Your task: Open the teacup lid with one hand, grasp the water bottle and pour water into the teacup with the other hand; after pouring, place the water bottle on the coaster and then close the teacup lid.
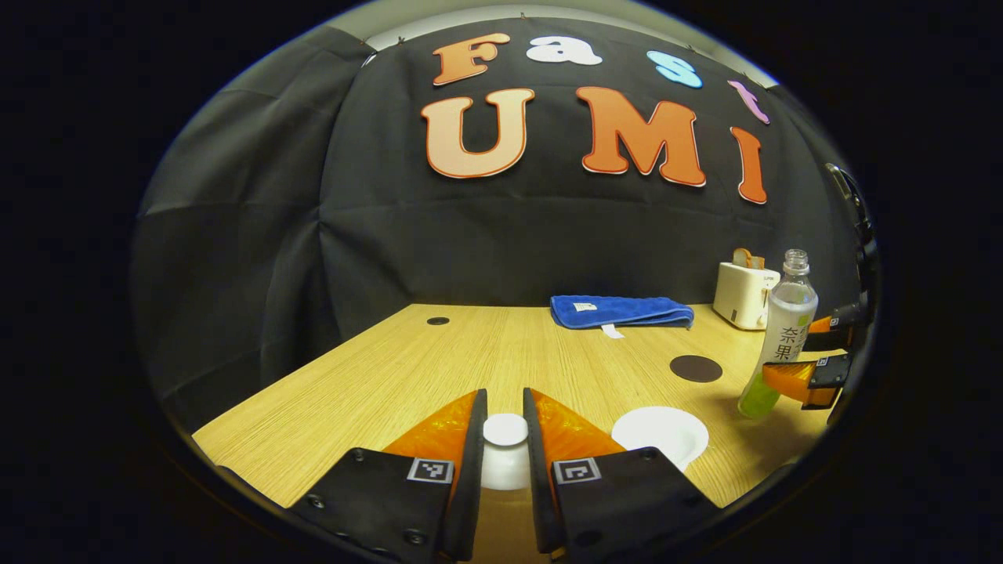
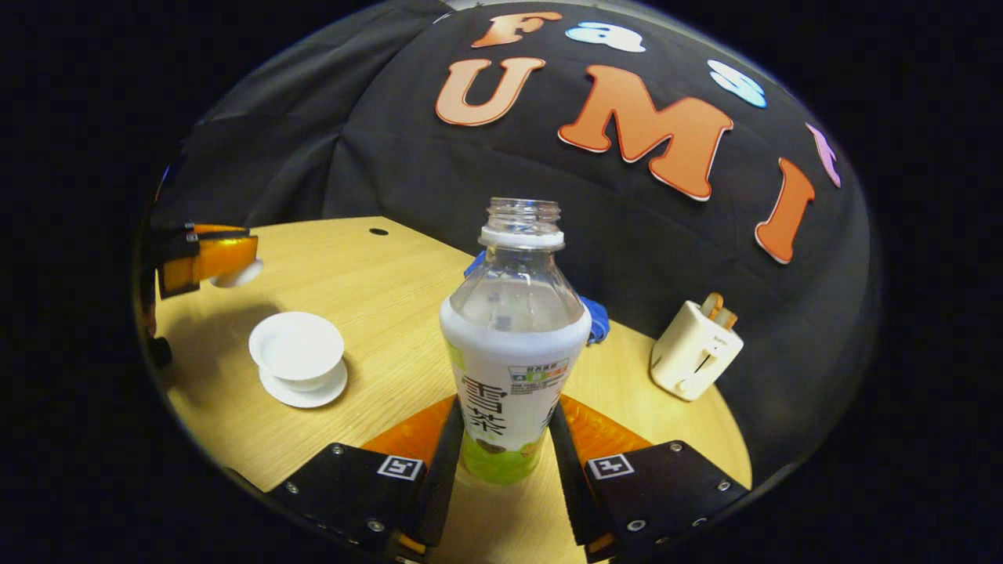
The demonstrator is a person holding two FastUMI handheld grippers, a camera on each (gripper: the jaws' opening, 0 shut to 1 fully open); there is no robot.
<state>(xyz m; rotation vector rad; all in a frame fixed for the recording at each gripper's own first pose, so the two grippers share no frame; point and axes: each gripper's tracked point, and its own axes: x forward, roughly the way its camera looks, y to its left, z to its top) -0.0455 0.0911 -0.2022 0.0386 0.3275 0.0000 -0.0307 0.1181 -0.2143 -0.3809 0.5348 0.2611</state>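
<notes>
In the left gripper view, the left tongs (image 1: 505, 450) point level over the worktop (image 1: 376, 376), fingers pinched on the white teacup lid (image 1: 505, 446), held beside the open teacup (image 1: 660, 432). In the right gripper view, the right tongs (image 2: 505, 450) clasp the uncapped water bottle (image 2: 513, 345) low on its body, upright, with the teacup (image 2: 298, 348) near to the left.

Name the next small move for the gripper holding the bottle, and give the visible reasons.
Probably carry the water bottle left toward the teacup and begin tilting its neck over it. The right gripper already clamps the bottle, which is uncapped, and the left gripper holds the lid clear of the open cup.
</notes>
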